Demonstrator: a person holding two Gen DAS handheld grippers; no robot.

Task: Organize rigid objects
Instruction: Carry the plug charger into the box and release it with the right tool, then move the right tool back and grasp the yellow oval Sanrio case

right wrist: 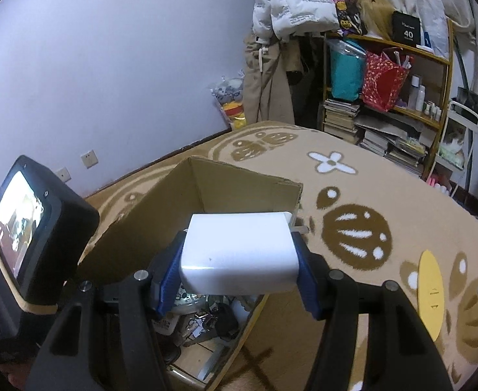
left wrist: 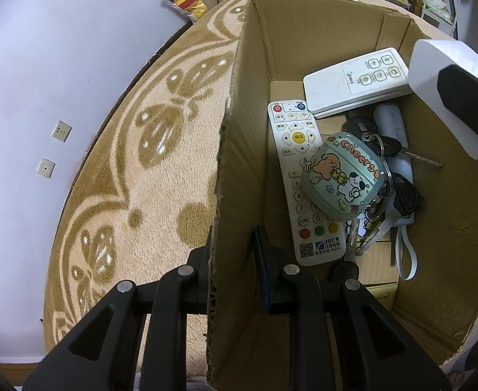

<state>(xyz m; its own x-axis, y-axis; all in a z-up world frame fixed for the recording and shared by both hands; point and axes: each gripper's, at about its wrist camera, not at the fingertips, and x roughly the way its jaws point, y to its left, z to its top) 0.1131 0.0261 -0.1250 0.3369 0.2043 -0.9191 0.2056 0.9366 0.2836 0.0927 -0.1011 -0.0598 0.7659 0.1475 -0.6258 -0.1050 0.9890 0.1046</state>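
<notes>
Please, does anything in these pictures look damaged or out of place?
Yes. The cardboard box has ragged, torn top edges, most clearly on the wall that the left gripper pinches. A yellow oval piece lies alone on the rug, outside the box. The right gripper holds a white charger above the box.

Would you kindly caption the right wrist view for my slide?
Right gripper carries a white charger above the cardboard box on the patterned blanket.

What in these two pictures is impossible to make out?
- Left wrist view: the keys and other small items beneath the Cheers case are half hidden.
- Right wrist view: the box contents are hidden by the white charger.
- Right wrist view: shelf bottle labels are too small.
</notes>
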